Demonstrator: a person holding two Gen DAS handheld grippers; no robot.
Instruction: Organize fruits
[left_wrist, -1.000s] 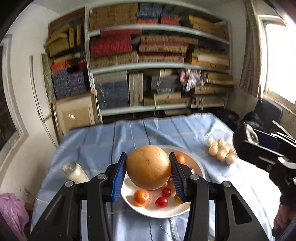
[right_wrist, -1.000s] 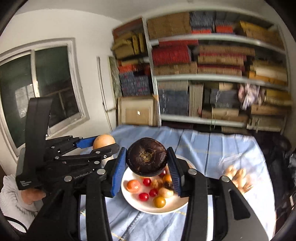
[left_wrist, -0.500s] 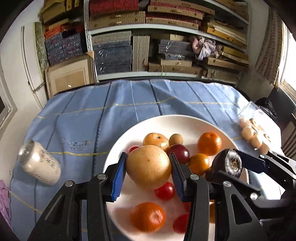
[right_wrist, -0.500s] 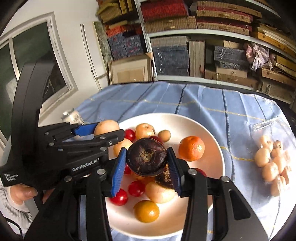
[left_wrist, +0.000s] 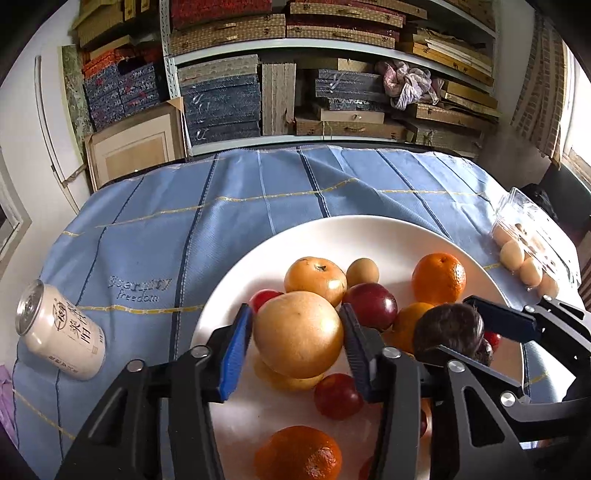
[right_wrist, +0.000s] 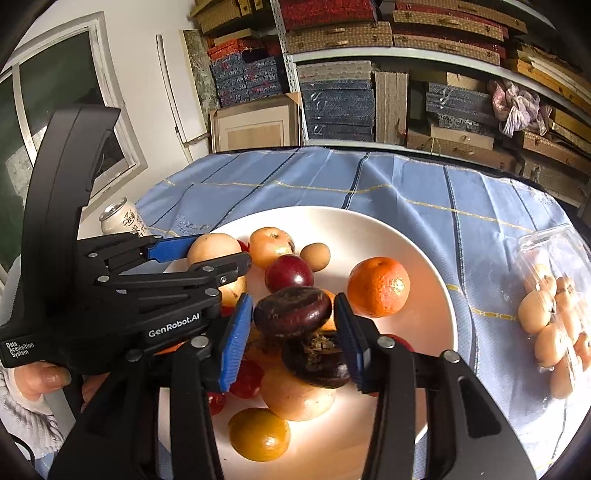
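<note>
A white plate (left_wrist: 332, 229) (right_wrist: 369, 221) on the blue tablecloth holds several oranges, red and yellow fruits. My left gripper (left_wrist: 295, 310) (right_wrist: 218, 254) hangs low over the plate's left part. Its jaws are opening, and a big yellow-orange citrus (left_wrist: 299, 332) sits between the pads on top of another fruit, with slim gaps at both sides. My right gripper (right_wrist: 292, 299) (left_wrist: 448, 325) is beside it on the right, its jaws opening too. A dark purple mangosteen (right_wrist: 291, 312) lies tilted between its pads, resting on a second dark mangosteen (right_wrist: 317, 362).
A pale drink can (left_wrist: 59, 336) (right_wrist: 125, 219) lies on the cloth left of the plate. At the right is a clear plastic box of small pale round fruits (left_wrist: 528, 254) (right_wrist: 554, 306). Packed shelves stand behind the table. A person's hand (right_wrist: 40, 380) holds the left gripper.
Both grippers have come down from above the table to just over the plate, each with its fruit. Both pairs of jaws have widened slightly, and the mangosteen has tipped onto the fruit below.
</note>
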